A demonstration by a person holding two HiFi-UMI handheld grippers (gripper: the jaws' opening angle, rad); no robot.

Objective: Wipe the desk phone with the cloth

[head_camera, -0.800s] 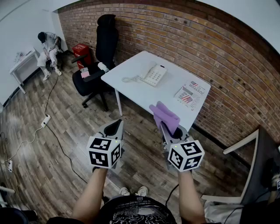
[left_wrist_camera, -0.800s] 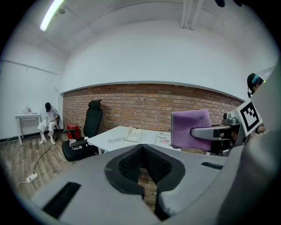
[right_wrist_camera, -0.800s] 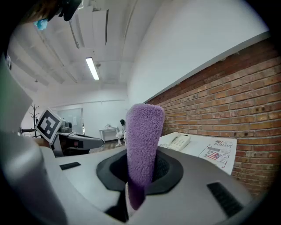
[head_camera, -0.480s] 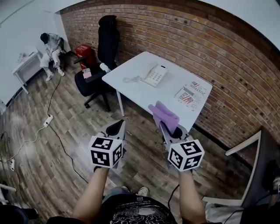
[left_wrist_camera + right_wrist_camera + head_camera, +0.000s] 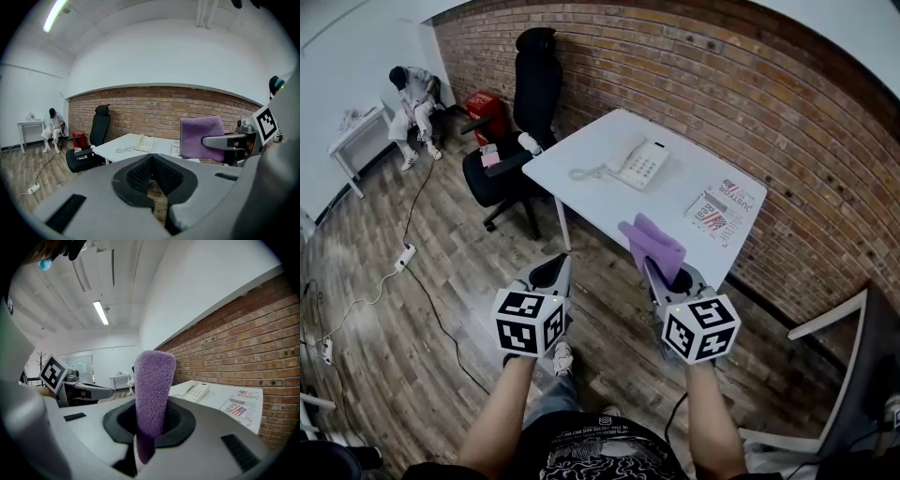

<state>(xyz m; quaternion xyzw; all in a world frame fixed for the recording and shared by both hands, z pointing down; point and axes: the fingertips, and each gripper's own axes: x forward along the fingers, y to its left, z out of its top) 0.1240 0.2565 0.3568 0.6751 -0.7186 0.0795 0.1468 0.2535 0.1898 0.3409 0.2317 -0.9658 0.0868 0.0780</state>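
My left claw (image 5: 551, 272), closed on nothing; phone (image 5: 639, 164), on the tabletop (image 5: 581, 155) well ahead, by my reckoning unwiped; cloth (image 5: 652, 242), pinched upright in my right claw (image 5: 670, 277), well apart from the phone, so all wiping is left to do.

Bare tabletop (image 5: 661, 206) surrounds the desk phone (image 5: 639, 164); newspaper (image 5: 719, 211) lies well right, chair (image 5: 511, 141) stands left.

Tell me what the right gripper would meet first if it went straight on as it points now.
Probably the white table, between phone and magazine; the held cloth hides the exact line, so height is unclear.
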